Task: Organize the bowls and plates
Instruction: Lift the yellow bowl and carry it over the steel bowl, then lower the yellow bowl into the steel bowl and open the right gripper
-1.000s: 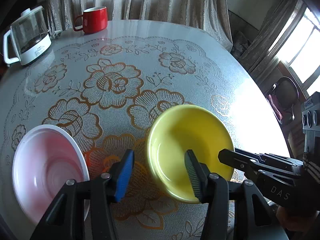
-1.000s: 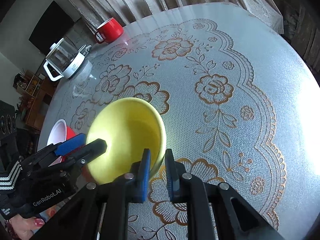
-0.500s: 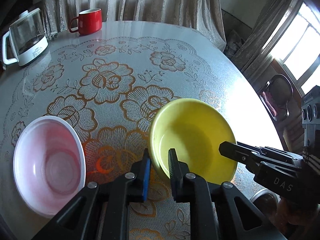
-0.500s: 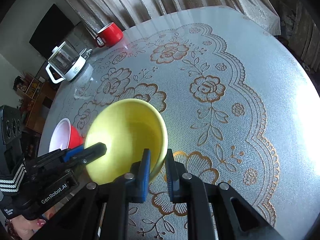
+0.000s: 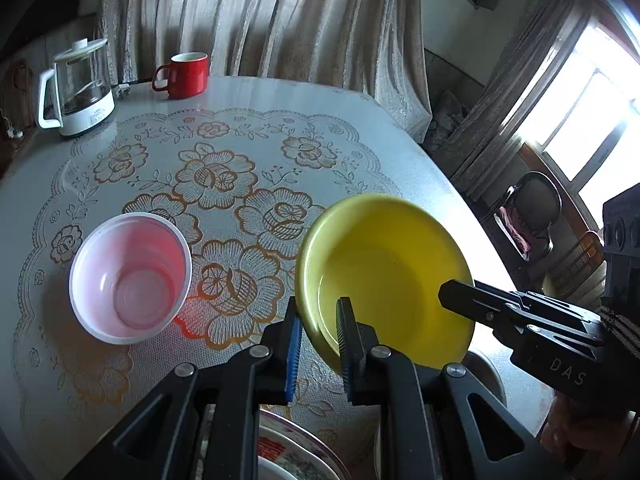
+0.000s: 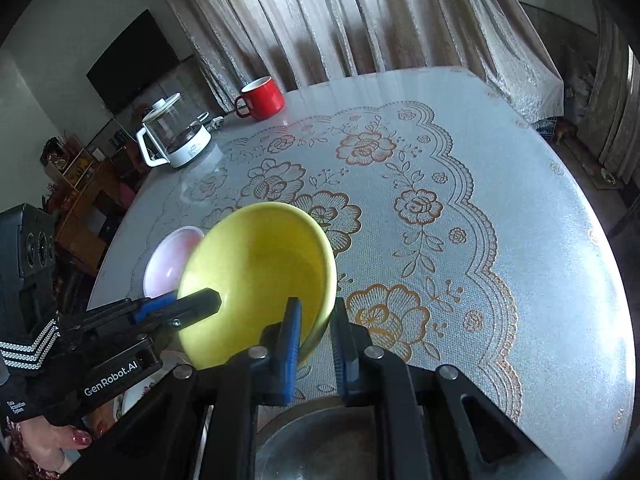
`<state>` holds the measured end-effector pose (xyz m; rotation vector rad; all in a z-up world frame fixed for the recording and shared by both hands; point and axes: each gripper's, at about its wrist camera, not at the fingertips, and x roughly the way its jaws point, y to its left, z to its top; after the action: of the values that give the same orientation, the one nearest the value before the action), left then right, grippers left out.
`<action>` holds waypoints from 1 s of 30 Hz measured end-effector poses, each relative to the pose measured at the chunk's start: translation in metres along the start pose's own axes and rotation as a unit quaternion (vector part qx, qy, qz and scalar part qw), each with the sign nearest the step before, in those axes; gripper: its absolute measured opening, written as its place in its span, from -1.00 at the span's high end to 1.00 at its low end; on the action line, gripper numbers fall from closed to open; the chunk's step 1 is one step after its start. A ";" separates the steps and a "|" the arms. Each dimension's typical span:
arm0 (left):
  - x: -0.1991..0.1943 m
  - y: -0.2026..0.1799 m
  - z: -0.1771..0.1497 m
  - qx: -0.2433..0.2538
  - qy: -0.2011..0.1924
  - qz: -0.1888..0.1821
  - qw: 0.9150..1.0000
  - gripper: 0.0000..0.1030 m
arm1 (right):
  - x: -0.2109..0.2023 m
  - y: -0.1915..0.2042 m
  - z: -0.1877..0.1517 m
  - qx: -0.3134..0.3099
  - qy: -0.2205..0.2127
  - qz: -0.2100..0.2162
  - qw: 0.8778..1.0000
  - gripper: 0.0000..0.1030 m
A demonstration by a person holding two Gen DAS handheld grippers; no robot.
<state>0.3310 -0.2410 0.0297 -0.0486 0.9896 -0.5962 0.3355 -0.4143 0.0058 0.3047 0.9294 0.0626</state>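
A yellow bowl (image 5: pixel 384 272) hangs tilted above the table, held by both grippers. My left gripper (image 5: pixel 318 312) is shut on its left rim, one pad inside and one outside. My right gripper (image 6: pixel 316 316) is shut on the opposite rim, and its black fingers (image 5: pixel 460 300) reach in from the right in the left wrist view. In the right wrist view the yellow bowl (image 6: pixel 256 276) covers part of a red bowl with a white inside (image 6: pixel 172 258). That bowl (image 5: pixel 130 278) stands on the table to the left, and the left gripper (image 6: pixel 200 304) comes in from that side.
A patterned plate (image 5: pixel 292 452) and a metal bowl (image 6: pixel 320 440) lie below the grippers at the near edge. A red mug (image 5: pixel 186 74) and a glass kettle (image 5: pixel 76 88) stand at the far side of the lace-covered table (image 6: pixel 500 184). A chair (image 5: pixel 536 204) is off to the right.
My left gripper closed on the yellow bowl's rim. Both grippers then lifted the bowl off the table and drew it back toward the near edge.
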 end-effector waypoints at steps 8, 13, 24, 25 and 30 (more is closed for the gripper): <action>-0.041 -0.034 -0.030 0.028 -0.031 -0.018 0.999 0.67 | -0.054 0.004 -0.031 -0.004 -0.033 -0.006 0.999 0.74; -0.049 -0.054 -0.052 0.041 -0.031 -0.034 0.998 0.67 | -0.076 -0.006 -0.055 0.003 -0.040 -0.011 0.999 0.74; -0.027 -0.080 -0.097 0.060 0.009 -0.036 0.998 0.67 | -0.086 -0.034 -0.103 0.028 -0.028 -0.022 0.999 0.74; -0.023 -0.081 -0.100 0.061 0.014 -0.034 0.997 0.67 | -0.084 -0.037 -0.107 0.032 -0.023 -0.023 0.999 0.74; -0.004 -0.082 -0.114 0.061 0.033 -0.022 0.997 0.66 | -0.071 -0.051 -0.121 0.047 -0.006 -0.025 0.999 0.74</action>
<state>0.2013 -0.2818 -0.0062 0.0575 1.0160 -0.7003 0.1927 -0.4480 -0.0210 0.3681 0.9283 -0.0292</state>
